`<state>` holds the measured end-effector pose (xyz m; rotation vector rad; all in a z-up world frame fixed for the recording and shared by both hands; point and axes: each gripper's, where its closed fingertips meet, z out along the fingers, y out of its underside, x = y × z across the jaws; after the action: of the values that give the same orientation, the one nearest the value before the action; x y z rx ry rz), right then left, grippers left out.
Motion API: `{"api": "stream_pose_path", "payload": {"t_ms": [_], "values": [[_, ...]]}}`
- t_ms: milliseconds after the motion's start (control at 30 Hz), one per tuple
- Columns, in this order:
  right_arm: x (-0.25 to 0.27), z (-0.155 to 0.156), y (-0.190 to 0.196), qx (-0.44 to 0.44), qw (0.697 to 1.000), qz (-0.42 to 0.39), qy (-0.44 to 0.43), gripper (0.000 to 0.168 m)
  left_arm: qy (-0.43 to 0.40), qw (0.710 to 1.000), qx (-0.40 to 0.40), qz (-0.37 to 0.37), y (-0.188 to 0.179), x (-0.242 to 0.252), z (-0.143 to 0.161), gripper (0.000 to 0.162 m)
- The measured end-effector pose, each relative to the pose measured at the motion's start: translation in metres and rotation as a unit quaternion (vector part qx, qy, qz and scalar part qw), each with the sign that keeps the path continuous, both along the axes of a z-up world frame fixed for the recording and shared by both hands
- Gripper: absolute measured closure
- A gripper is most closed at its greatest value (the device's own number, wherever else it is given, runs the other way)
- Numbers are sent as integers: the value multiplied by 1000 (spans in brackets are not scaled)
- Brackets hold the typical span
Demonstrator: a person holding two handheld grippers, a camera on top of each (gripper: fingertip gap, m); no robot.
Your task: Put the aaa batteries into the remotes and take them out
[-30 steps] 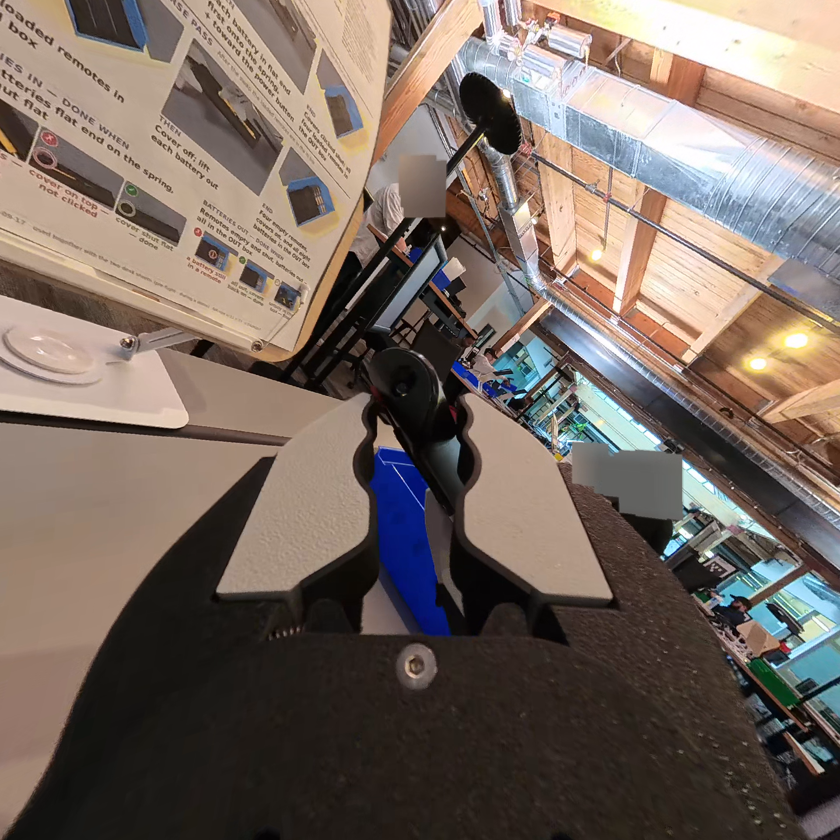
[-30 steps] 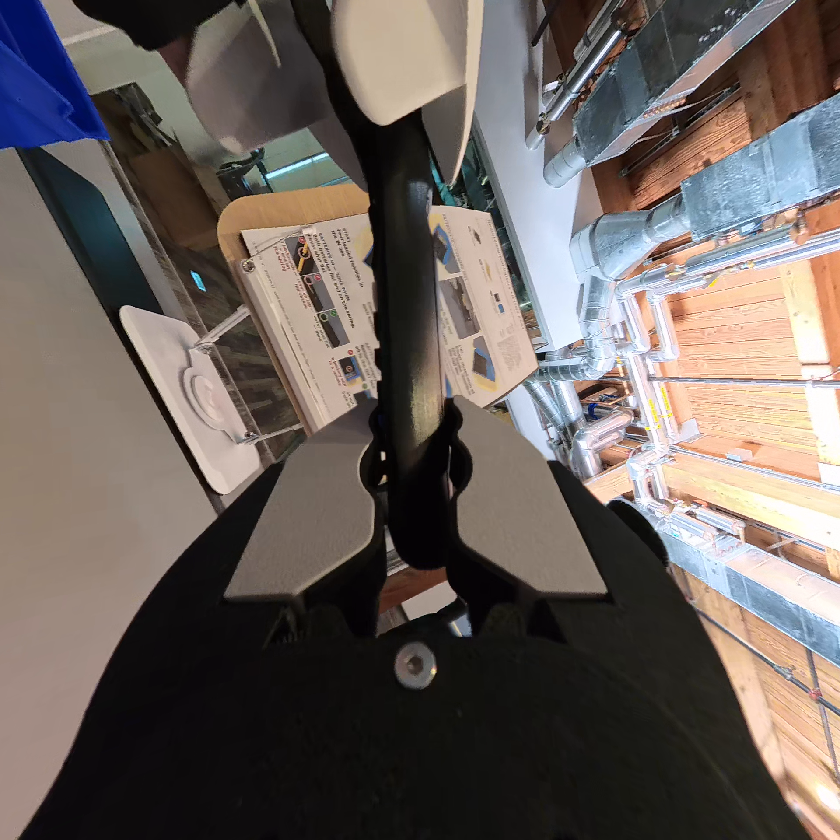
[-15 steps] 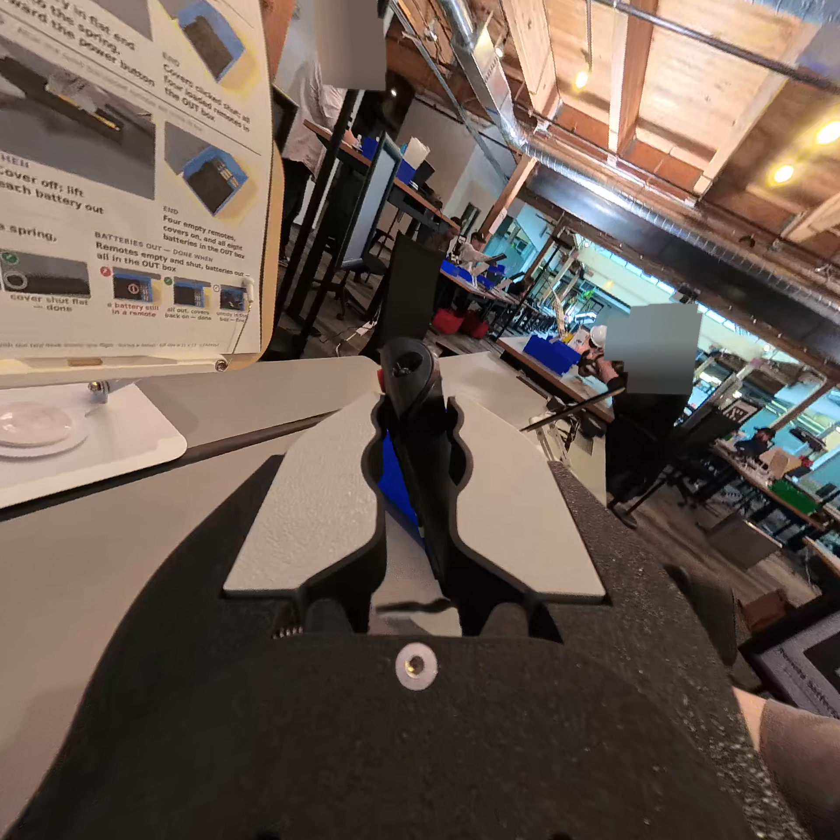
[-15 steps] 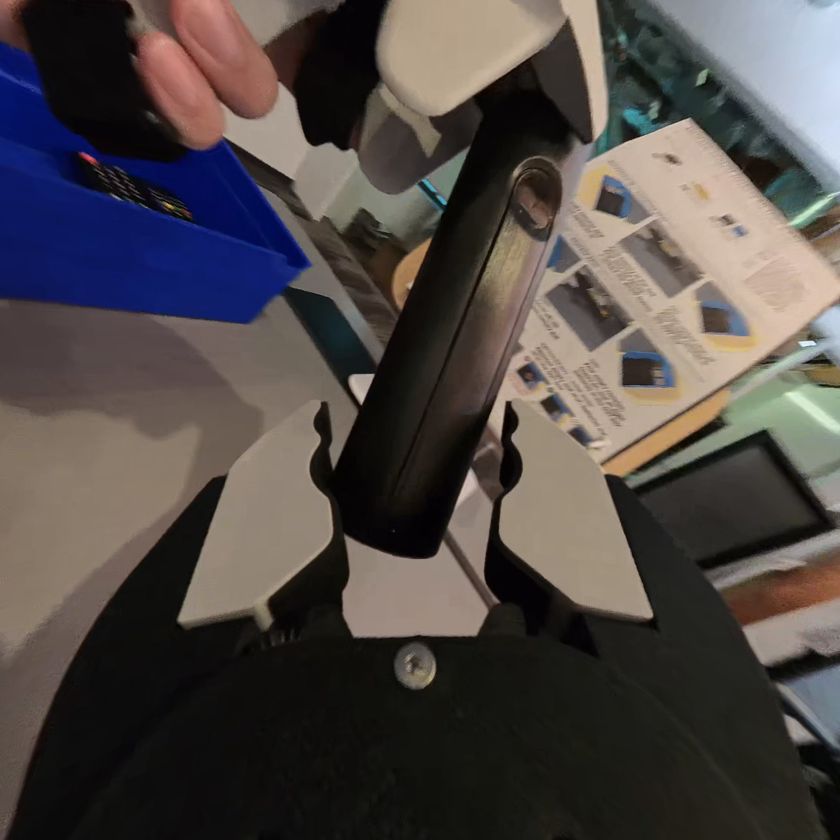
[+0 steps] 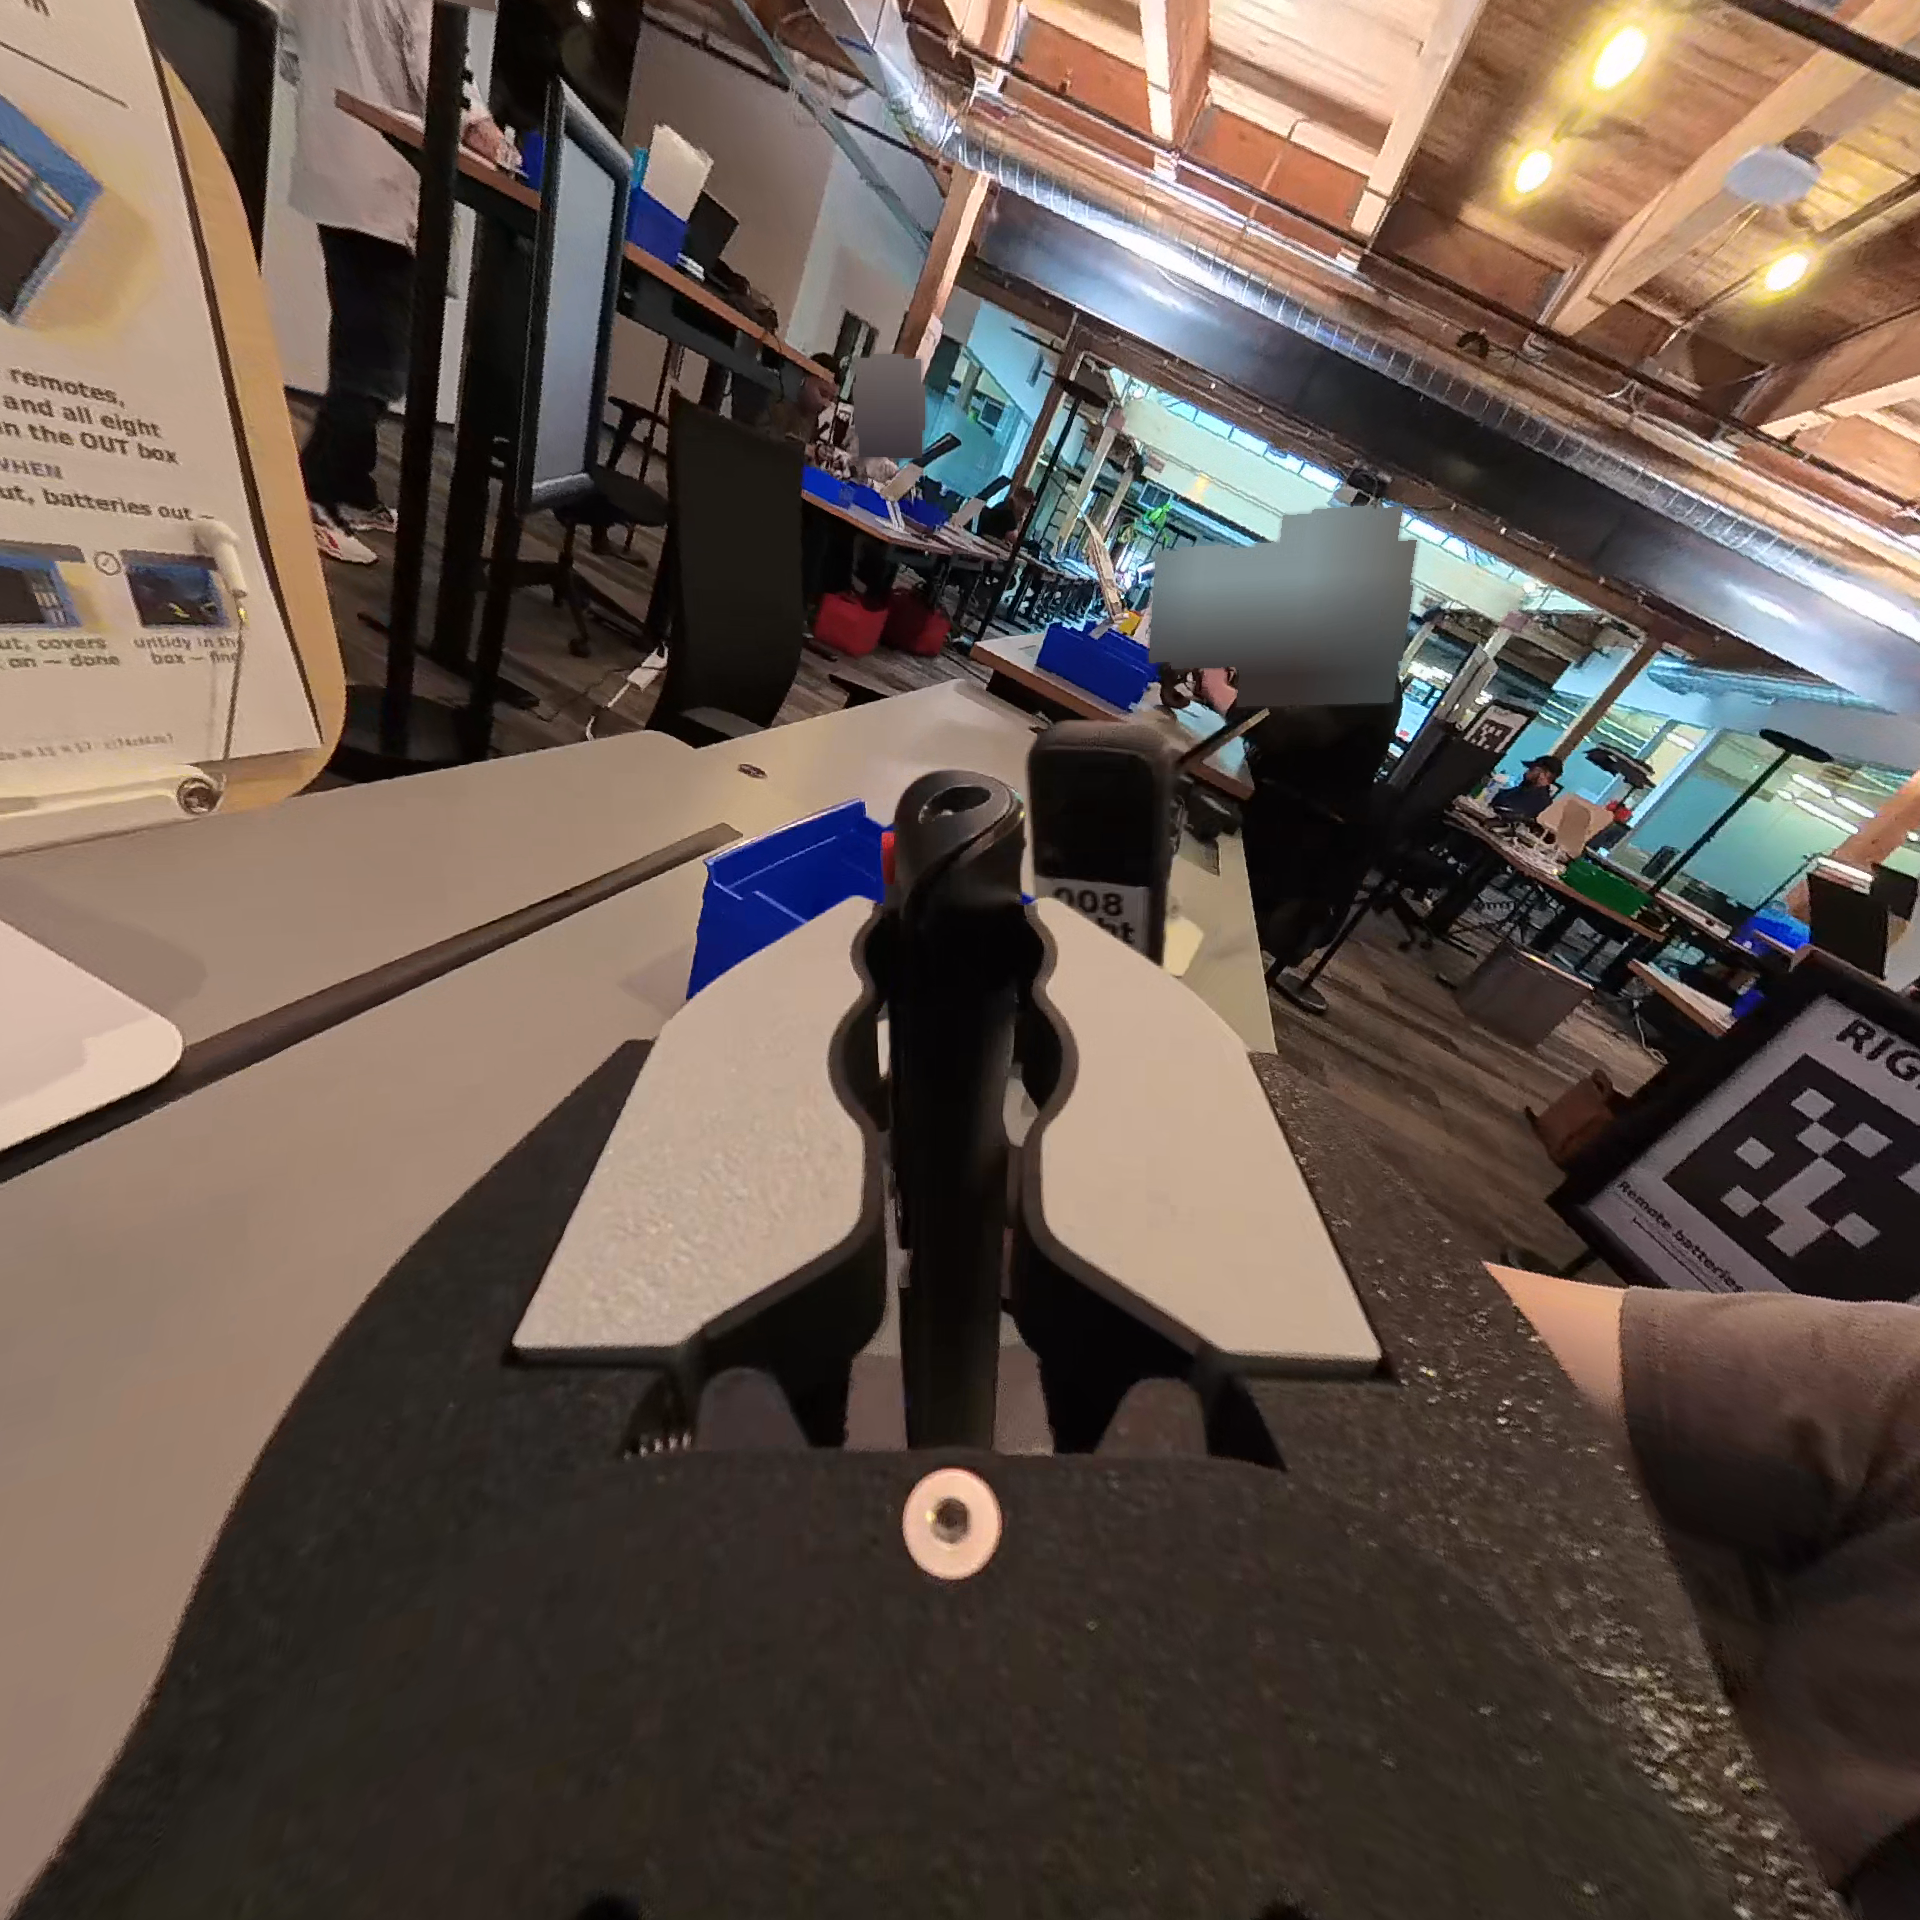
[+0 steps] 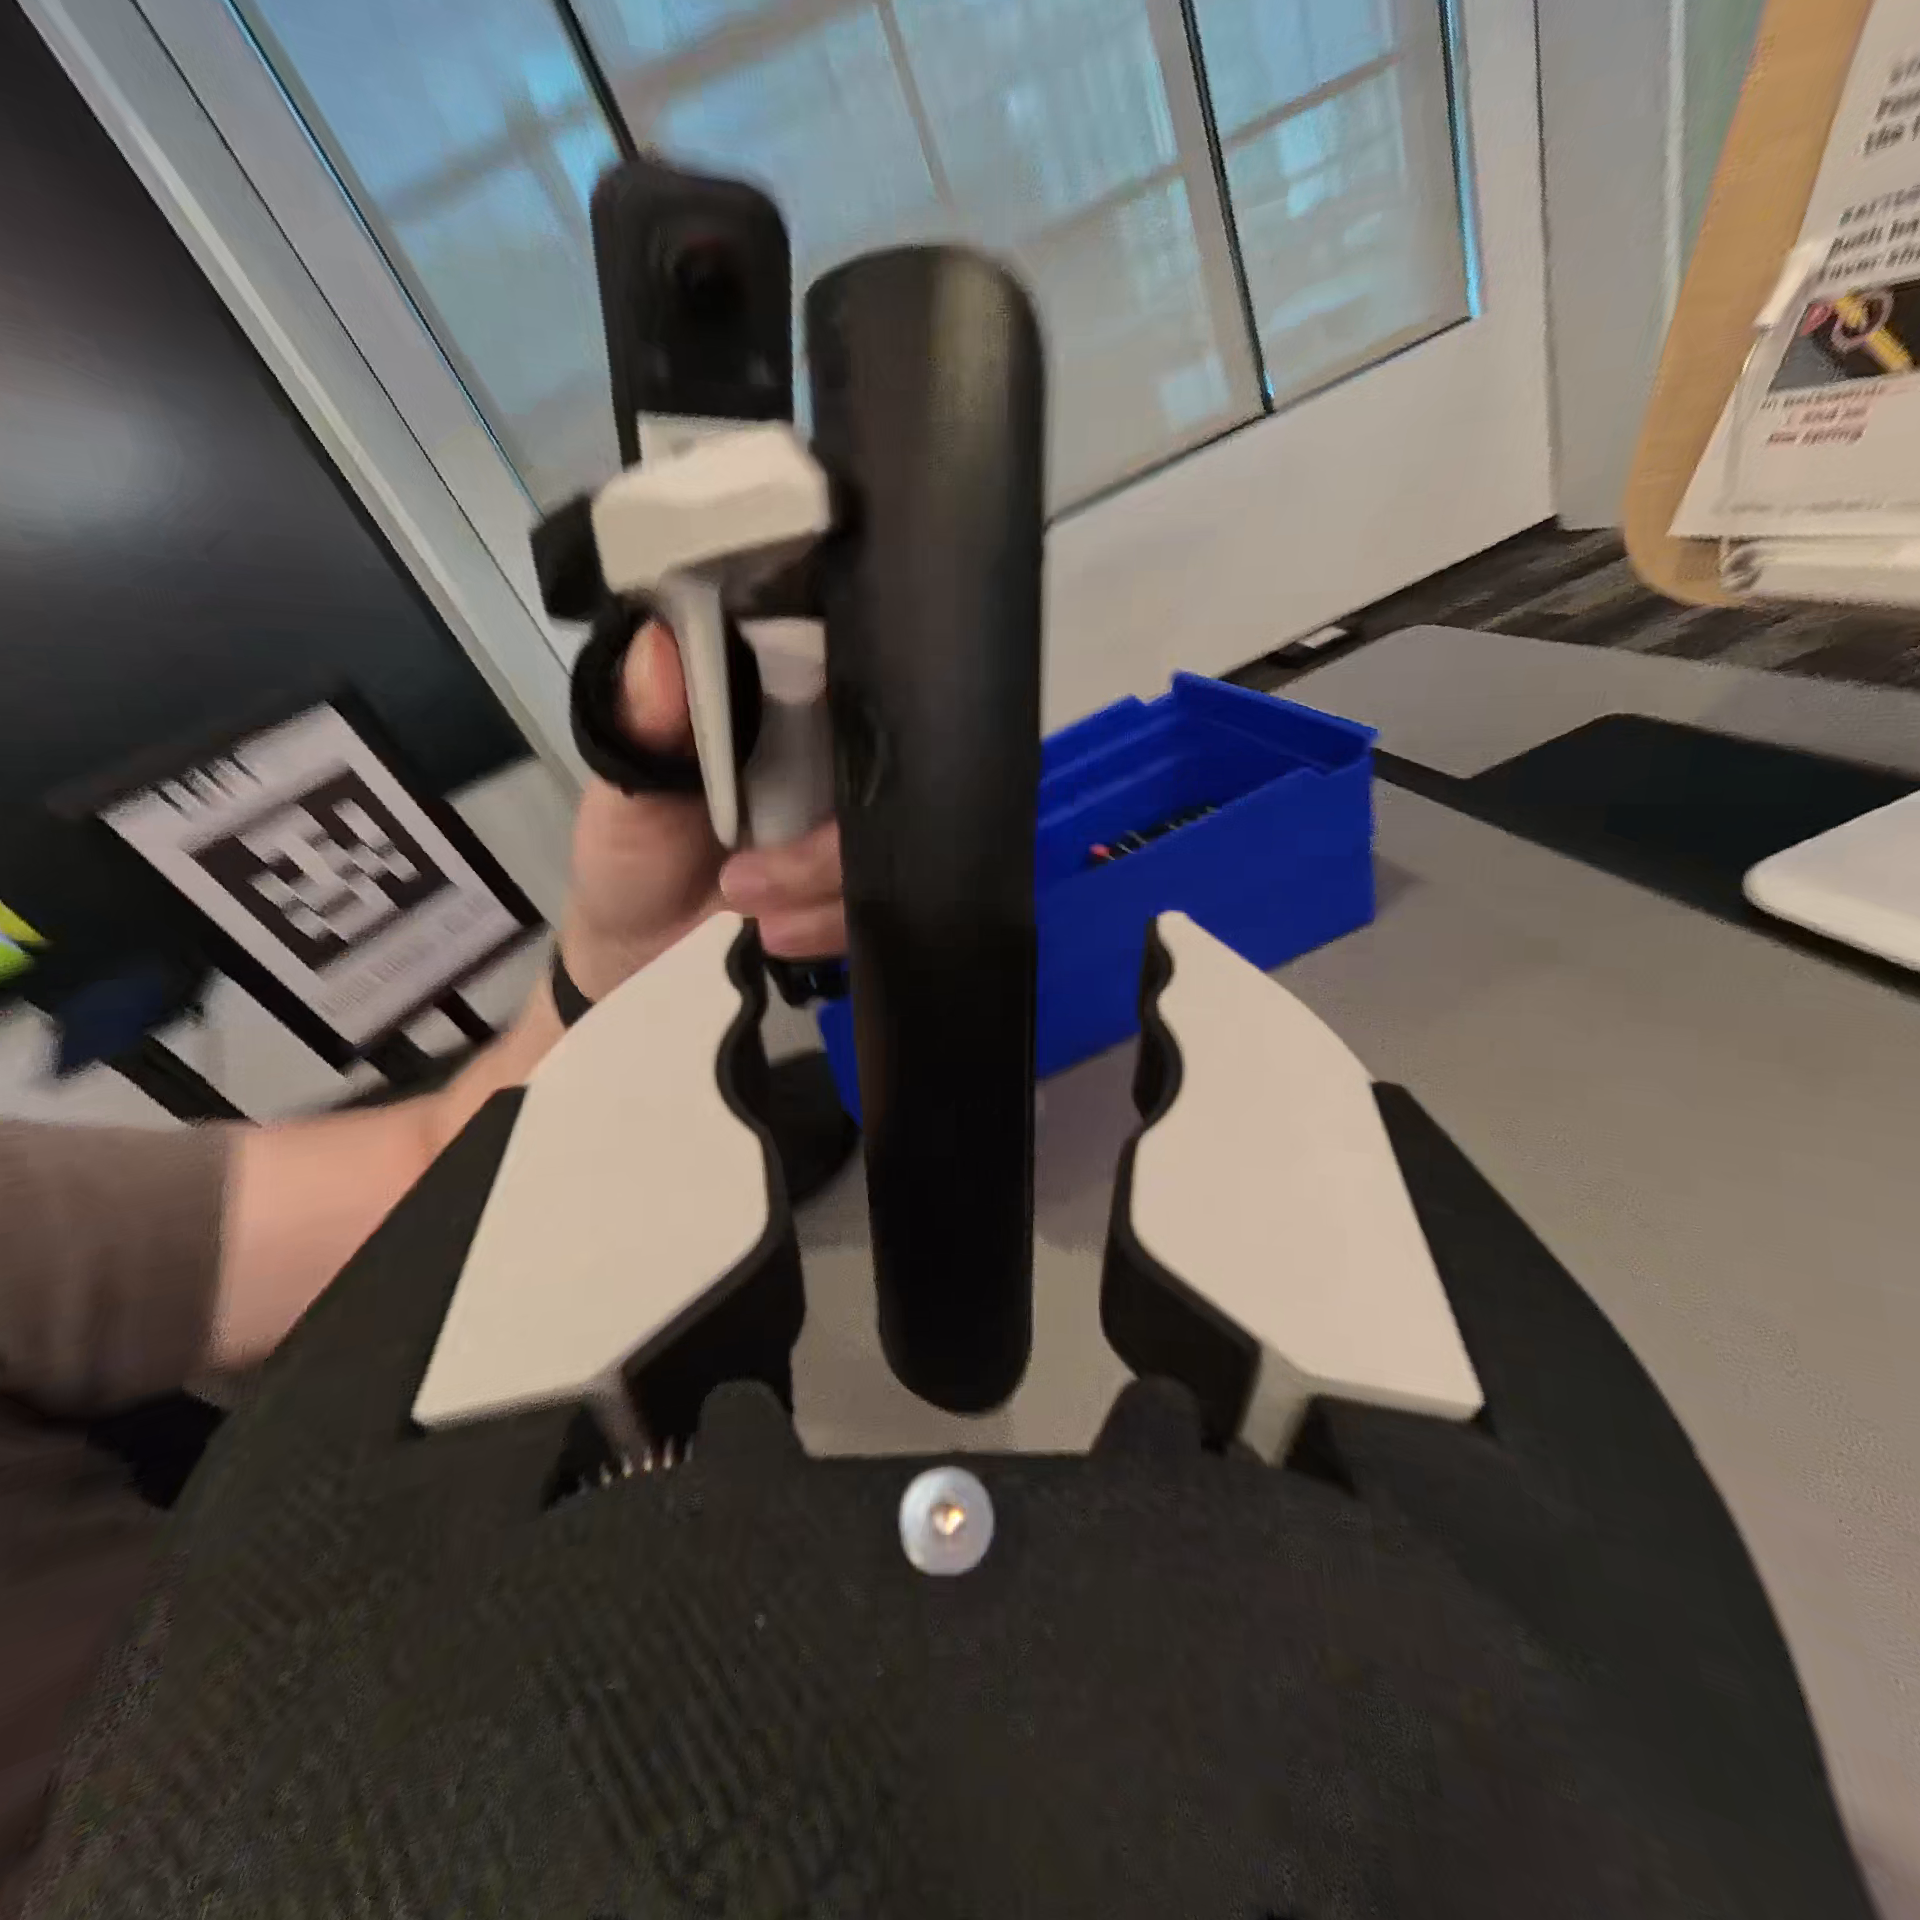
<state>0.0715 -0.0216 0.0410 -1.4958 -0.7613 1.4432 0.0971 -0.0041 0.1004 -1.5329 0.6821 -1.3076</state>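
Printed writing on the instruction sheet (image 5: 114, 436), framed marker sign (image 5: 1787, 1174) and a white camera label (image 5: 1091, 914).

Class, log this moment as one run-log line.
left gripper: shut on remote | right gripper: open around remote | blue bin: on table

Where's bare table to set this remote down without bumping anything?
Bare grey table lies between the white stand base and the blue bin, on both sides of the dark seam. It's crowded near the bin, where the left gripper, remote and open right gripper meet.
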Motion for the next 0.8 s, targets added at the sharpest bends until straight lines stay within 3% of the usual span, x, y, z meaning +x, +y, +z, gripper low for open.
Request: {"api": "stream_pose_path", "payload": {"t_ms": [233,467,800], "values": [[6,12,4,-97,988,28,118,110,-11,1000,10,-11,-4,0,-6,139],[4,10,-2,-107,984,72,122,139,0,1000,3,-28,-8,7,-18,139],[3,10,-5,-89,987,77,105,142,-30,999,-13,-32,-10,2,-16,139]]}}
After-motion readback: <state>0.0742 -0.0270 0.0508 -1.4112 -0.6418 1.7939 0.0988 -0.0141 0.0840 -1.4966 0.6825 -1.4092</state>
